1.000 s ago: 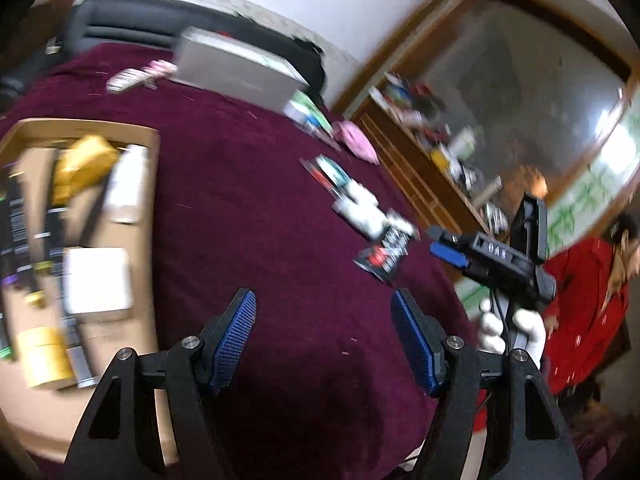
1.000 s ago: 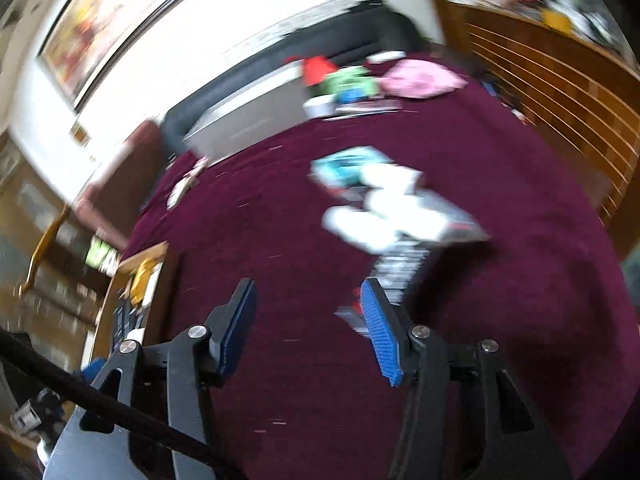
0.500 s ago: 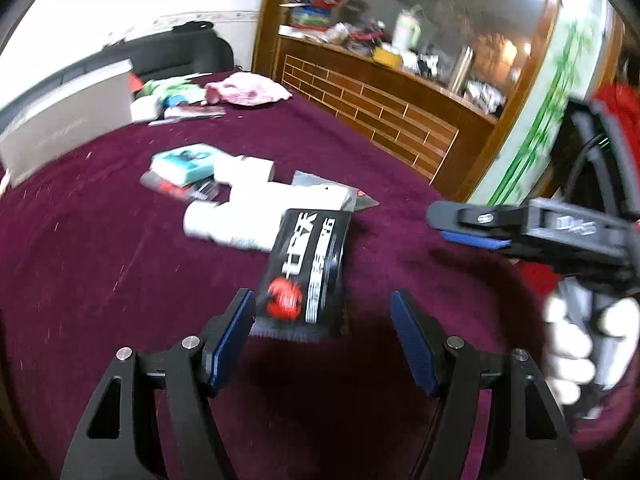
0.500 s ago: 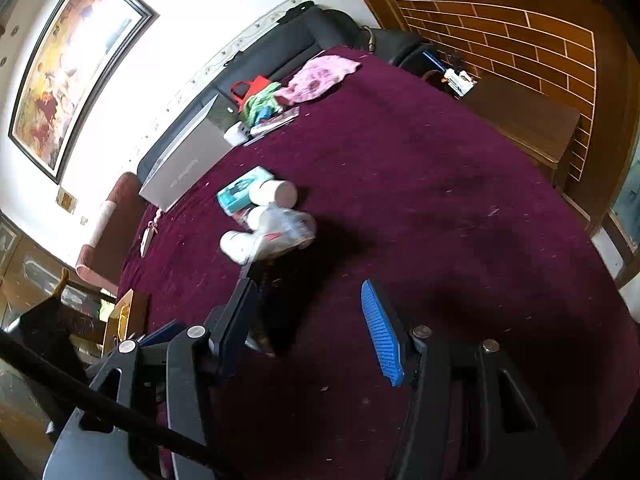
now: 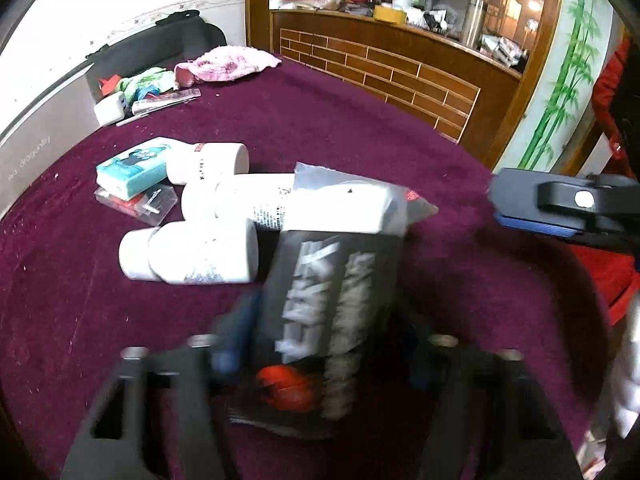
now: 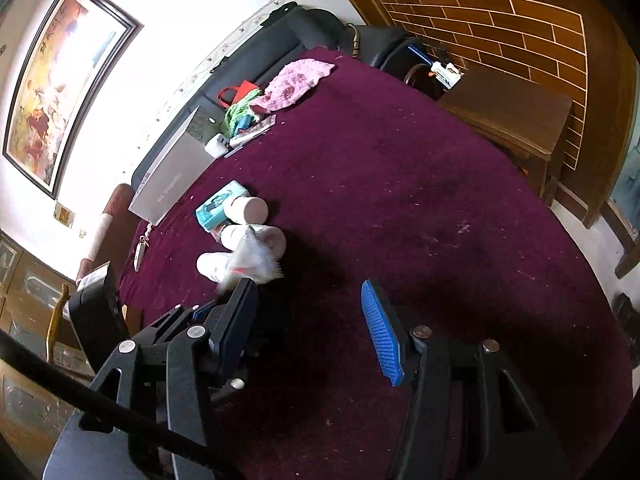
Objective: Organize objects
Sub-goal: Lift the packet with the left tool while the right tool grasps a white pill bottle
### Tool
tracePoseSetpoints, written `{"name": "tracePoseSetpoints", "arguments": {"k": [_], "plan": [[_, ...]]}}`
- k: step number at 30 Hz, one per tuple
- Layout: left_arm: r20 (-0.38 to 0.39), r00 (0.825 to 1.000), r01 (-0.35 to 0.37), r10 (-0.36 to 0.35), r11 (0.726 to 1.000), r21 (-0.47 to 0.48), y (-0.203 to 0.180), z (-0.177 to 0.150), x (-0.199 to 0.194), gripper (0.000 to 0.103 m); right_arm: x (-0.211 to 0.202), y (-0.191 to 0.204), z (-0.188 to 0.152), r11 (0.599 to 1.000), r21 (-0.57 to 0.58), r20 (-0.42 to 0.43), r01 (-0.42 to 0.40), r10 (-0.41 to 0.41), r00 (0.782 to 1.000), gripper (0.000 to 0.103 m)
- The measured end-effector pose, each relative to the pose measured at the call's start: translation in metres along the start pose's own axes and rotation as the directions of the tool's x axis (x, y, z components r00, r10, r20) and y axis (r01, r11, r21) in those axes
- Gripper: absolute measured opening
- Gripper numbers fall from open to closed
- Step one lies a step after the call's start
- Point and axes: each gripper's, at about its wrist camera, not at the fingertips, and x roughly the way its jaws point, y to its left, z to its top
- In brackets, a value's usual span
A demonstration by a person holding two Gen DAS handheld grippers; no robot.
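A dark maroon cloth (image 5: 400,128) covers the table. At the frame's centre lie white bottles (image 5: 192,252) and a black packet (image 5: 328,304) with white lettering and a red mark. Left of them sits a teal box (image 5: 132,168); at upper left, a pink patterned cloth (image 5: 228,64).

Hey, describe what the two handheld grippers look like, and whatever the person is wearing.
Both are black, angular frames with triangular cutouts and silver bolts. The right gripper has ribbed blue pads, and a black cable crosses its view. The left gripper is blurred, with blue pads too. The person wears a white glove and a red garment.
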Motion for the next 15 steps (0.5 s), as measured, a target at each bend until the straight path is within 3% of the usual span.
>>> {"name": "tracePoseSetpoints", "arguments": {"k": [8, 15], "plan": [[0.096, 0.995, 0.03, -0.012, 0.983, -0.181, 0.059, -0.042, -0.081, 0.038, 0.022, 0.036, 0.003, 0.994, -0.103, -0.076, -0.031, 0.023, 0.997, 0.055], [0.16, 0.987, 0.08, -0.03, 0.945, -0.318, 0.096, -0.094, -0.13, 0.038, 0.069, 0.094, 0.0, 0.949, -0.315, -0.135, -0.024, -0.02, 0.991, 0.055]]}}
